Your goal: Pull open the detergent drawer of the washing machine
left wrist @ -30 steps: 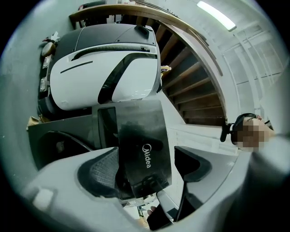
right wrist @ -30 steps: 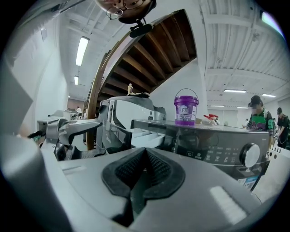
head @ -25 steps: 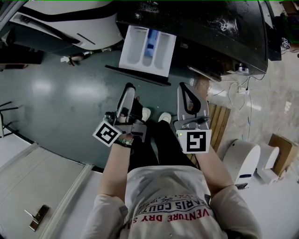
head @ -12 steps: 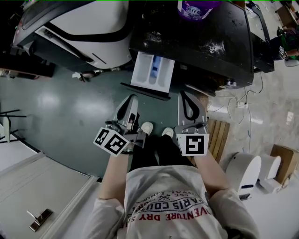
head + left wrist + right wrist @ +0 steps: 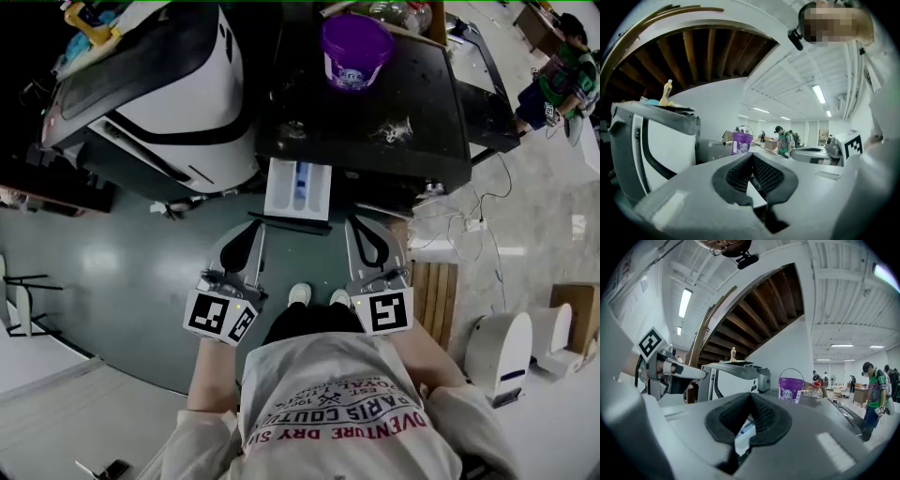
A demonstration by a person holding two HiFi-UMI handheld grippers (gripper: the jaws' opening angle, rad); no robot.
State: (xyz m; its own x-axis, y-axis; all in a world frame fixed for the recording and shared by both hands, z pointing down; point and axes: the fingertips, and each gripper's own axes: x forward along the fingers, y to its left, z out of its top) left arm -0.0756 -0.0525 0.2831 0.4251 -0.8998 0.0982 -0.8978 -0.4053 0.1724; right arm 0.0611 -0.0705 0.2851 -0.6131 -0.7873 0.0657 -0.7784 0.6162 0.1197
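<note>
- Left gripper [image 5: 751,156]: jaws together, nothing held. It sits lower centre-left in the head view.
- Right gripper [image 5: 751,395]: also closed and empty, lower centre-right.
- Detergent drawer [image 5: 299,188]: centre frame, already standing out from the dark washing machine [image 5: 375,103]. Probably light, stiff, smooth plastic on a short slide. Take it by the front lip and pull straight.
- Your shoes [image 5: 300,294]: on the floor between the grippers, below the drawer front.
- Purple bucket [image 5: 356,49]: on the machine top, clear of the drawer.
- White machine [image 5: 178,84]: upper left.
- Nothing blocks your reach.

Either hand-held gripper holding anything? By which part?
Nothing held: the left hand-held gripper and right hand-held gripper are both shut, empty, clear of the open detergent drawer.
</note>
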